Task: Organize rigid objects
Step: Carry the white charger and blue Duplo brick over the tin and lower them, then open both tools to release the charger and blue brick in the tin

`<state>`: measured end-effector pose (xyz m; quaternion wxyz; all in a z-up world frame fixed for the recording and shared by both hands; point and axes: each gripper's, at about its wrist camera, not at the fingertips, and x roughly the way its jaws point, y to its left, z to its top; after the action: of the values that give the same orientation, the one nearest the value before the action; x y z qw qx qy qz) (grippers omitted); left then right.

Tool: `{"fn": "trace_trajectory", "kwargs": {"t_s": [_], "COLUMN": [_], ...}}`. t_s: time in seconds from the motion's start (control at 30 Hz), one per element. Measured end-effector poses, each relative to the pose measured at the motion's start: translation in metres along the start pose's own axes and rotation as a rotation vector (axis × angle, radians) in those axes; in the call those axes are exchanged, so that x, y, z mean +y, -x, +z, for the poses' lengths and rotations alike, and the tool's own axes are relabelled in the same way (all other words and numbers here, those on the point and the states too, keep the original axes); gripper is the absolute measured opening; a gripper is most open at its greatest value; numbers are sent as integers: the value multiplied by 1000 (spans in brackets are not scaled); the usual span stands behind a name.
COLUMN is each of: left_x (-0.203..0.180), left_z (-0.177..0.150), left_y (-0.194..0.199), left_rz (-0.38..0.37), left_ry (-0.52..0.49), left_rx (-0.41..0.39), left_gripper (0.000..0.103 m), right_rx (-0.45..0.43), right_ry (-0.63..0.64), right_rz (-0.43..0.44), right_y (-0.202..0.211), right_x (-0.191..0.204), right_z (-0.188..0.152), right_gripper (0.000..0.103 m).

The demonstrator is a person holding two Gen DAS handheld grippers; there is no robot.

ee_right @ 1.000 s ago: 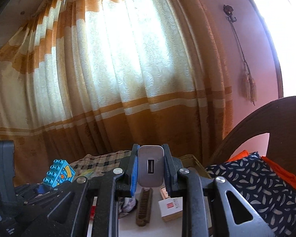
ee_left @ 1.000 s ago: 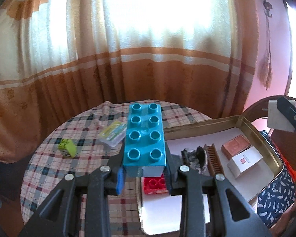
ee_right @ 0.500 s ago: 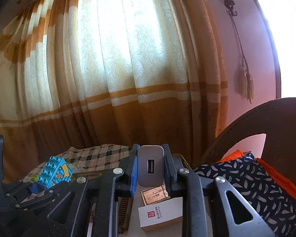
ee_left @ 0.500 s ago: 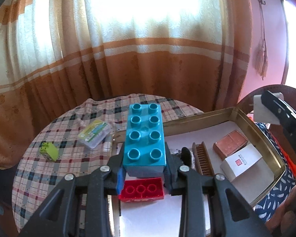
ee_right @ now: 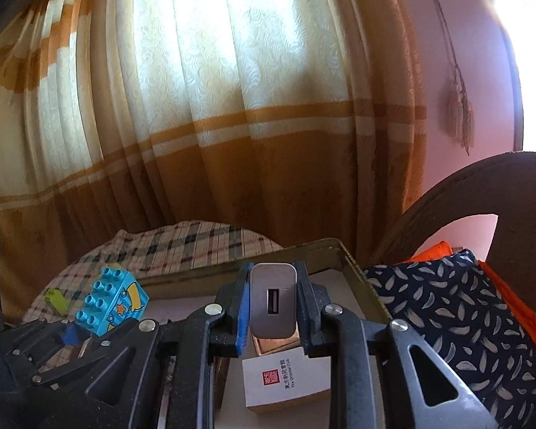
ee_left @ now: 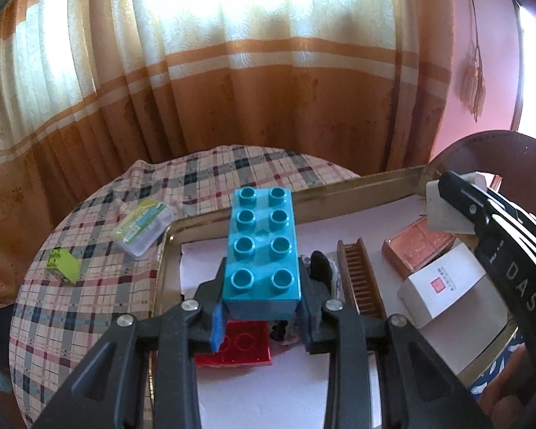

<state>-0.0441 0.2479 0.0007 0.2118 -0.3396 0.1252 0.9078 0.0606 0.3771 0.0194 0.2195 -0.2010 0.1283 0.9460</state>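
My left gripper (ee_left: 261, 316) is shut on a turquoise eight-stud brick (ee_left: 261, 246), held above the left part of a gold metal tray (ee_left: 339, 187). A red brick (ee_left: 234, 348) lies in the tray right under it. My right gripper (ee_right: 272, 312) is shut on a white USB charger (ee_right: 273, 298) above the tray's right part (ee_right: 361, 279). The right gripper and charger (ee_left: 443, 211) also show at the right of the left wrist view. The turquoise brick (ee_right: 112, 300) shows at the left of the right wrist view.
In the tray lie a brown comb (ee_left: 361, 279), a copper box (ee_left: 420, 246), a white box (ee_left: 443, 289) and a black item (ee_left: 321, 264). On the plaid table (ee_left: 100, 286) lie a green brick (ee_left: 62, 264) and a clear plastic case (ee_left: 143, 228). A patterned cushion (ee_right: 453, 311) lies right.
Both grippers have moved forward and lower over the tray with their loads. The red brick has slid under the left gripper's view; the boxes now sit closer under the right gripper.
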Motion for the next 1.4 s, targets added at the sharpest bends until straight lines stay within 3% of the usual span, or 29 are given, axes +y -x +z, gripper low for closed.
{"fn": "trace_trajectory", "kwargs": {"t_s": [0.77,1.13,1.17,1.2,1.23,1.27,1.3,1.4], "left_x": [-6,-17,-18,-18,-19,-18,-17,-17], "left_z": [0,2,2,2,3,4,4,3], "left_y": [-19,-21,-20,-17,-13,-8,-1,10], "left_rz": [46,99,106,113,121,126,131,143], "left_ry": [-36,-108,-114,-114,-111,-108,-107,-126], "left_rx": [62,70,65,51,33,5,-28,-77], "left_gripper": [30,33,45,68,80,98,102,102], "right_rx": [62,77,78,77,75,60,35,-56], "right_ry": [2,-7,-15,-23,-30,-38,-44,-52], "right_rz": [14,11,19,32,37,39,39,35], "right_y": [-16,-18,-17,-16,-15,-12,-7,11], "right_x": [2,-2,-2,-3,-4,-4,-4,-3], "right_z": [-9,-11,-11,-11,-11,-11,-12,-13], "right_gripper": [24,24,29,35,52,66,70,75]}}
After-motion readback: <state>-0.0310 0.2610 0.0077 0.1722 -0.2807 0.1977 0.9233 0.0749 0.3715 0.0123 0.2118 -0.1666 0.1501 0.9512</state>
